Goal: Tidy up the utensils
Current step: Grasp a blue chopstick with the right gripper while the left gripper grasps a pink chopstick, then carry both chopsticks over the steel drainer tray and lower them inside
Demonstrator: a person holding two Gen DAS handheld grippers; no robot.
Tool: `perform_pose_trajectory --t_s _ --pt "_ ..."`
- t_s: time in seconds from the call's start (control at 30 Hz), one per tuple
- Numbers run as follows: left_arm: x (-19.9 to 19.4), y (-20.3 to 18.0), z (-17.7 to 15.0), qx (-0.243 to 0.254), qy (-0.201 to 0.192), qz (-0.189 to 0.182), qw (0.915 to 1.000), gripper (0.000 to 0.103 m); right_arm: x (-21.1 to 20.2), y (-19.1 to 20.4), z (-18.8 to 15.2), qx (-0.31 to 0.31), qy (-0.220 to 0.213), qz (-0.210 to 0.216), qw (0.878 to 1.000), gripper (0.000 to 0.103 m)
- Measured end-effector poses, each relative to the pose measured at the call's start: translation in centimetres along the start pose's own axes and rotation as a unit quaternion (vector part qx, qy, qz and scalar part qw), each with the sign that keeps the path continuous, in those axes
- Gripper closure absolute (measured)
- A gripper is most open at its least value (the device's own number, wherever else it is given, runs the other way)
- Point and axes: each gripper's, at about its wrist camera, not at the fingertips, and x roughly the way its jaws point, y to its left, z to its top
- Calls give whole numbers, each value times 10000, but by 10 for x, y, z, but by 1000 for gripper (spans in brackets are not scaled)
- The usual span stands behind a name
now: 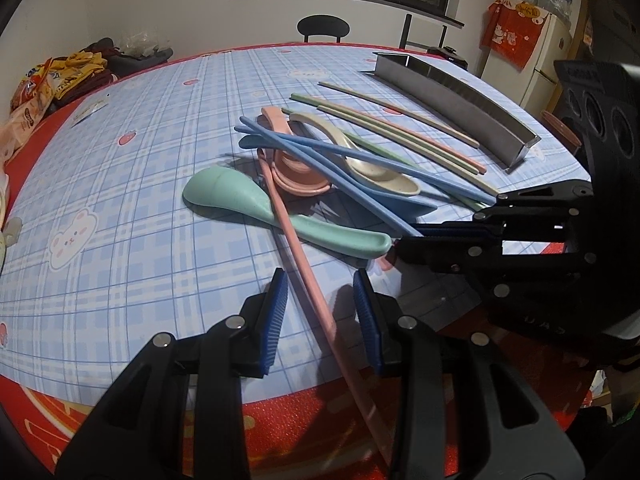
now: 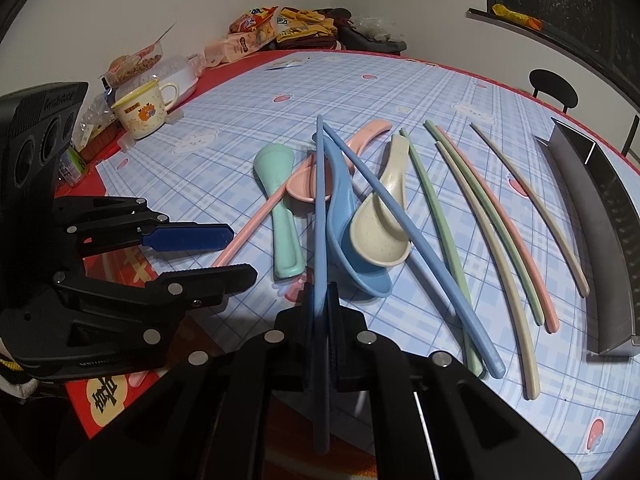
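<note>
A: Left wrist view first. What do you see?
B: The left gripper (image 1: 320, 312) at lower centre has its fingers partly apart, straddling a pink chopstick (image 1: 298, 252) without pressing it. Pastel utensils are piled mid-frame on the checked surface (image 1: 140, 184), with a mint spoon (image 1: 256, 208) lowest.

A: Right wrist view?
B: The right gripper (image 2: 322, 300) at bottom centre has its fingers clamped on a blue chopstick (image 2: 320, 216). A steel tray (image 2: 600, 240) lies along the right edge.
</note>
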Motion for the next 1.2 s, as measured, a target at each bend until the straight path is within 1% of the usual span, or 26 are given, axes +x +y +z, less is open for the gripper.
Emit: perform_pose_trajectory --t_s 0.13,0.27,0.33,0.37,0.57,0.67,0.73,0.9,0.97,1.03,1.2 --pt "1 -4 0 103 8 130 9999 66 0 -1 0 45 -3 39 10000 96" --pt "3 -12 0 284 19 373 9989 65 -1 -1 0 59 -11 51 10000 96" --pt "3 -10 0 249 17 351 9991 66 -1 -1 0 61 -8 96 9999 96" --pt "3 -9 0 227 10 366 9991 71 -1 -2 0 66 -6 136 9999 96" --pt "2 -1 -1 12 -14 487 9988 88 -5 -3 -1 101 -102 231 9996 96" --pt "1 6 -1 -173 -35 352 9992 91 -8 -5 -2 153 -168 272 9994 96" --pt "-1 14 -1 -402 -56 165 9990 93 -11 -7 -2 195 -248 312 9990 96" --pt "-5 31 -4 -920 -152 -120 9956 93 -17 -8 -2 185 -434 414 9980 96" --pt "-7 36 -5 -1052 -228 -198 9940 93 -20 -7 -3 137 -536 486 9973 96" --pt "-11 42 -7 -1224 -322 -269 9916 93 -22 -8 -3 159 -572 469 9971 96" --pt "-18 52 -10 -1535 -530 -305 9863 93 -25 -13 -3 299 -666 480 9962 96"
